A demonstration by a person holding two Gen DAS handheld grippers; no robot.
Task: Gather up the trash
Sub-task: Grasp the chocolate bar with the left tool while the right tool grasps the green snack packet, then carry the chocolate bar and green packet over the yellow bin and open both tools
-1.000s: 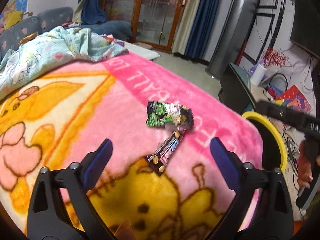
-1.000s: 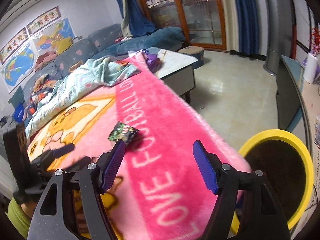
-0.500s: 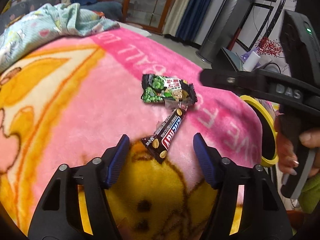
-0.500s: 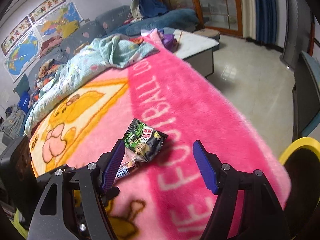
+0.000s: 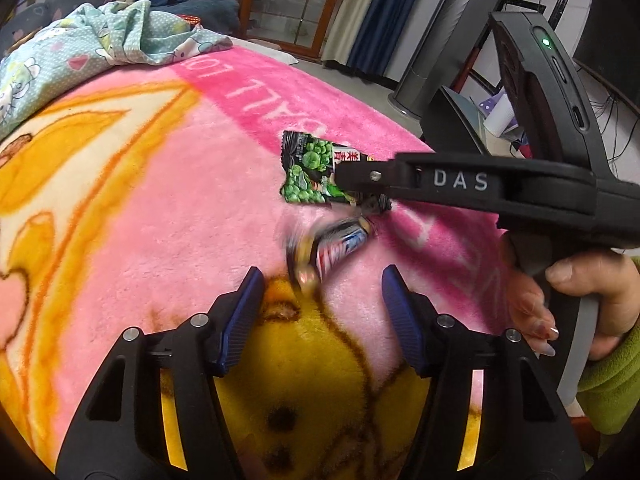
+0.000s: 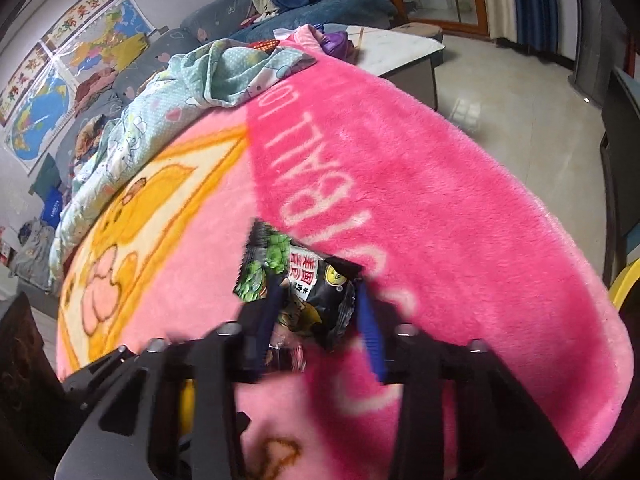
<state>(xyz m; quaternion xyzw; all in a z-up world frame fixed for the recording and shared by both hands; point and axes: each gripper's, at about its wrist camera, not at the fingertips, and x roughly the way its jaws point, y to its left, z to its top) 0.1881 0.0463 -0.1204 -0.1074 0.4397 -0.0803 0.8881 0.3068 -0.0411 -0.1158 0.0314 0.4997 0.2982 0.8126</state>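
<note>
A green pea snack packet (image 5: 308, 172) lies on the pink blanket (image 5: 160, 200), and a candy bar wrapper (image 5: 332, 246) lies just below it, blurred by motion. My left gripper (image 5: 322, 280) hangs low over the blanket with its jaws closing; the bar's near end sits just inside the blue fingertips (image 5: 250, 300), untouched. My right gripper (image 5: 360, 176) reaches in from the right over the packet. In the right wrist view my right gripper (image 6: 318, 312) has its jaws closing, and both blue pads (image 6: 366, 320) touch the sides of the green packet (image 6: 296, 268).
A light blue patterned quilt (image 5: 80, 48) is bunched at the blanket's far end (image 6: 180, 92). A yellow-rimmed bin (image 6: 628, 280) stands off the blanket's right edge, above tiled floor (image 6: 520, 100). A hand in a green sleeve (image 5: 580, 280) holds the right gripper.
The right gripper came in over the green packet and its jaws narrowed onto it. The left gripper's jaws narrowed and sank toward the candy bar, which now shows blurred and shifted.
</note>
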